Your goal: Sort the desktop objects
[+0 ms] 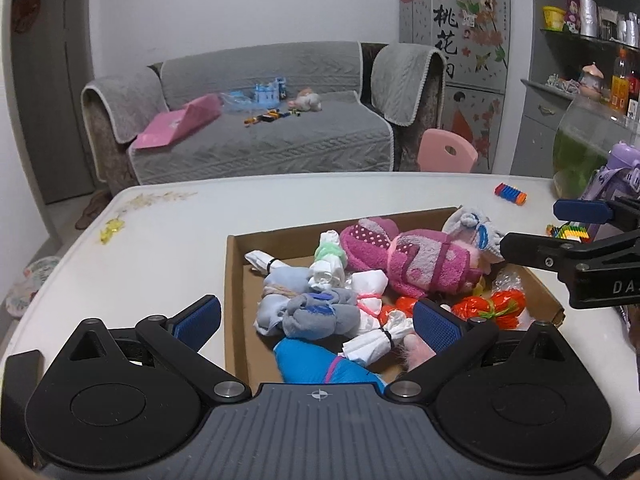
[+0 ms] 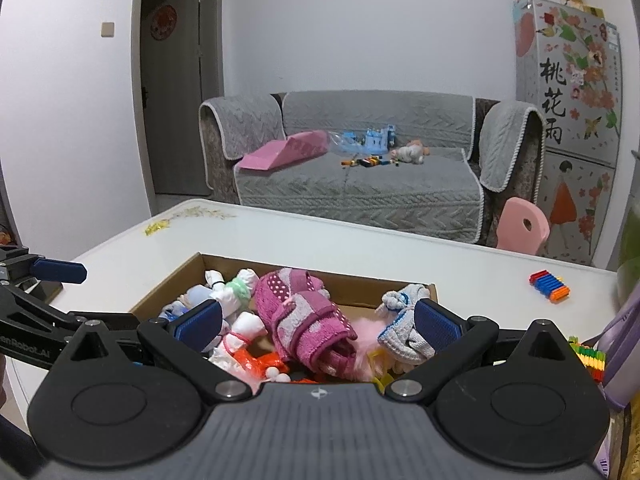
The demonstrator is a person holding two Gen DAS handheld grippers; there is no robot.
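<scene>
Broad white table (image 1: 168, 240), bearing a shallow cardboard box (image 1: 236, 280) that serves as the gathering place for the sort. Heaped inside already: a rolled magenta towel (image 1: 416, 264), largest of the lot, lying across the far half; a grey-and-blue cloth bundle (image 1: 316, 316) near the front; white tied rolls (image 1: 372, 340); orange plastic bundles (image 1: 492, 304) against the right wall. Probably piled loose rather than arranged, since the job calls only for collecting.

Left gripper (image 1: 316, 320) poised low over the box's near edge, jaws spread wide, nothing between the pads; a blue bundle (image 1: 320, 364) lying just under them. Right gripper (image 2: 316, 324) likewise released and empty, hanging over the box from the other side, its pads framing the towel (image 2: 304, 316) and a grey-and-white knit piece (image 2: 404, 328). Likely both hovering between picks.

Still outside the box, well apart on bare table: a small multicolour block toy (image 2: 550, 286), judged the next candidate.

From the left wrist only: the box's whole interior, a purple bottle (image 1: 612, 184) at the far right, plus the right gripper's fingers (image 1: 560, 256) reaching in. From the right wrist only: pink fluff (image 2: 366, 334) behind the towel, and a doorway (image 2: 176, 80) in the wall.
</scene>
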